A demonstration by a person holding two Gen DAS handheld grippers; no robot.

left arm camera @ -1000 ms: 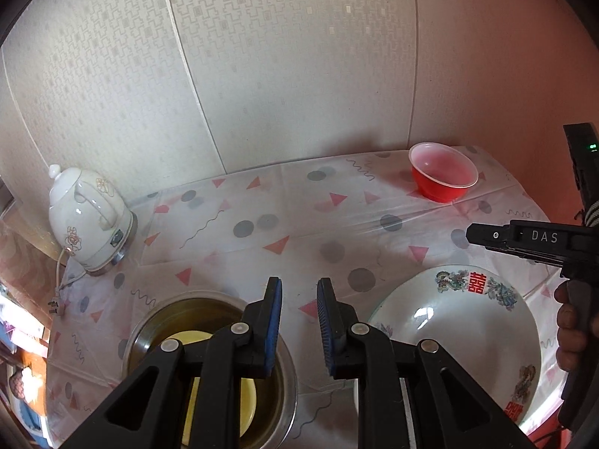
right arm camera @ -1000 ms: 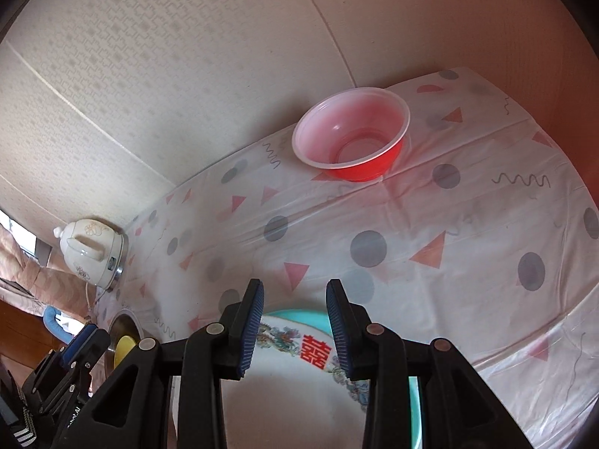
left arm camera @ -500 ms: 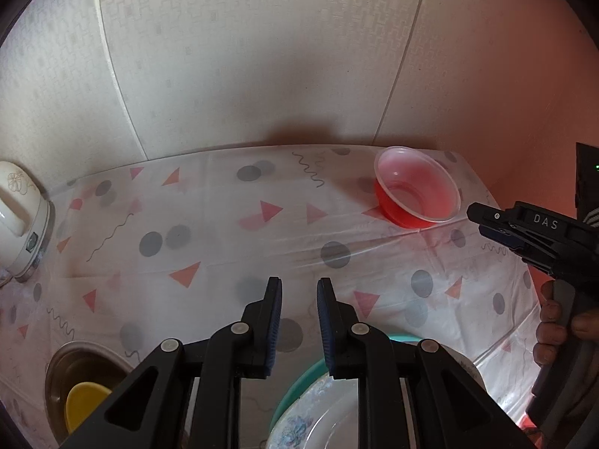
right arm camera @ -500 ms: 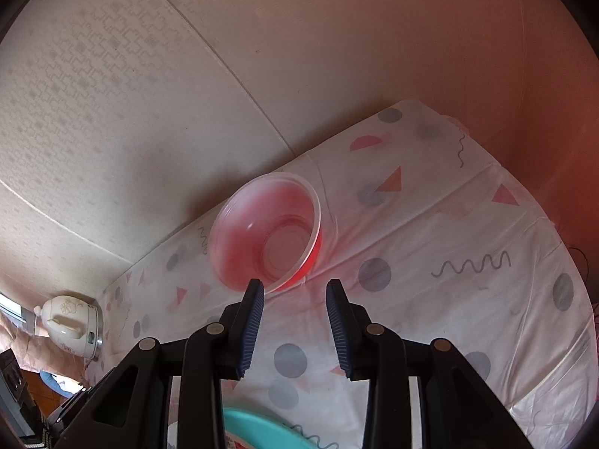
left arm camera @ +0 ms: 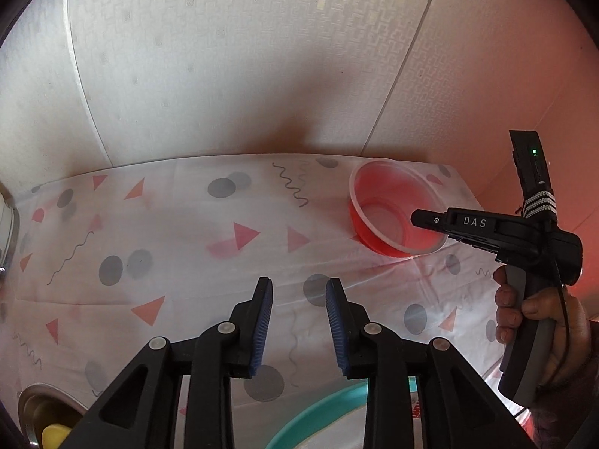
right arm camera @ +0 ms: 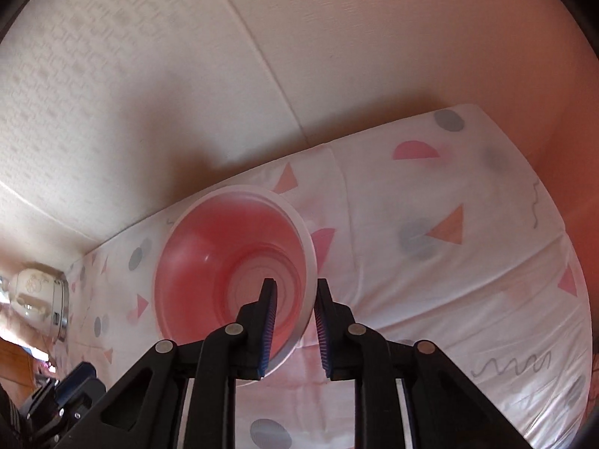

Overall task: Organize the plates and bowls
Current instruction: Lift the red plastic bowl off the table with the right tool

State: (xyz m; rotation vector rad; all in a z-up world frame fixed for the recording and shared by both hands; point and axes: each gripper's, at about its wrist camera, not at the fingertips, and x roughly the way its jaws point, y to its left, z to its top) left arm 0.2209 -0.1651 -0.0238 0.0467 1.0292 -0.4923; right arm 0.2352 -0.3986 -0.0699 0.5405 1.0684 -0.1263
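Grasp phase on red bowl point(right arm camera: 232, 262); bowl stands upright on the patterned tablecloth point(right arm camera: 468, 299) near the back wall, toward the table's far right corner. Right gripper point(right arm camera: 294, 292) straddles the bowl's near rim, one pad inside and one outside; jaws closing with the rim wall between them; whether the pads already press on the plastic cannot be told from the right wrist view, a sliver of gap seems to remain on the outer side. Left gripper point(left arm camera: 298, 292) hangs over bare cloth with nothing between its pads; jaws opening, moderately apart.

Other ware: teal-edged plate point(left arm camera: 318, 411) at the lower edge of the left wrist view, near the person; metal bowl point(left arm camera: 41, 404) at lower left with something yellow point(left arm camera: 54, 436) inside it; kettle point(right arm camera: 33, 295) at the far left of the table.

Progress, as judged: early to middle; red bowl not yet lifted and well apart from the plate and metal bowl; remaining work is to secure the rim, carry the bowl across, and stack or group it with the rest.
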